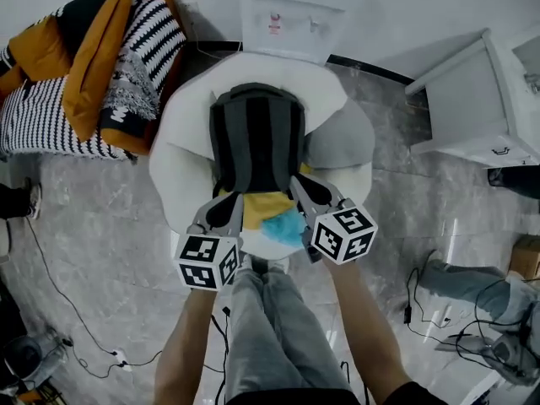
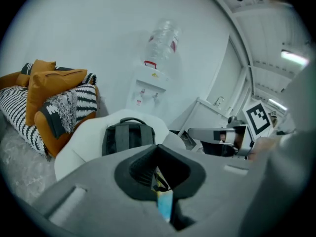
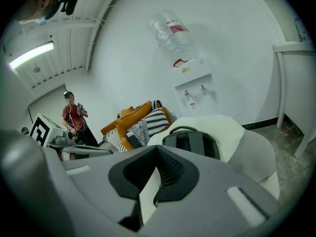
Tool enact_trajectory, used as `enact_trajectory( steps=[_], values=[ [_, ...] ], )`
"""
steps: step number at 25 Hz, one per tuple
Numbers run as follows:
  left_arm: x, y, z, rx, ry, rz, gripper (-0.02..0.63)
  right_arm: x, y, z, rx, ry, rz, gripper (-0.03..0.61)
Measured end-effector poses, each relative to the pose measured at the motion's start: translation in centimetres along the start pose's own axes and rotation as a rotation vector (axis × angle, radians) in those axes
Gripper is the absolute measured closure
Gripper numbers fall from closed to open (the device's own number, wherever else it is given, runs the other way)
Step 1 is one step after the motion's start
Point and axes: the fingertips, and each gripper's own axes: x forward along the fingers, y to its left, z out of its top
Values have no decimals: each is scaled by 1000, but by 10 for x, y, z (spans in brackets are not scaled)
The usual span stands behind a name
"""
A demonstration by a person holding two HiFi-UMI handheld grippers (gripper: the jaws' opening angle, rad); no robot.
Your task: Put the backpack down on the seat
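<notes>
A dark grey backpack point(image 1: 257, 137) lies with its straps up on the white round seat point(image 1: 179, 171), its handle toward the wall. It also shows in the left gripper view point(image 2: 127, 136) and the right gripper view point(image 3: 193, 141), a little beyond the jaws. My left gripper point(image 1: 226, 207) is shut at the backpack's near left corner. At the near right corner my right gripper point(image 1: 304, 191) is also shut. Neither has anything between its pads. Yellow cloth point(image 1: 263, 209) and a blue piece point(image 1: 284, 225) lie between the two grippers.
A water dispenser point(image 1: 295, 11) stands against the wall behind the seat. Orange and striped cushions point(image 1: 93, 70) are piled at the left, and a white cabinet point(image 1: 481, 99) stands at the right. Cables point(image 1: 76, 310) run over the floor. A person point(image 3: 74, 115) stands far off.
</notes>
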Motion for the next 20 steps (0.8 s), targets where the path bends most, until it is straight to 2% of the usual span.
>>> enact_trajectory(
  steps=[4,13,17,20],
  values=[
    [-18,-13,34,14,-52,-2,614,-14,18,35,-13,-38,6,572],
    [-86,-26,126,0,-207,59,614,-56,68,125,-60,-138,28,572],
    [-120,-42,148,-22,-261,74,614,-82,99,150,-100,-170,36,574],
    [-141,-58,176,4,-312,76,614,-101,119,181,-137,-224,53,574]
  ],
)
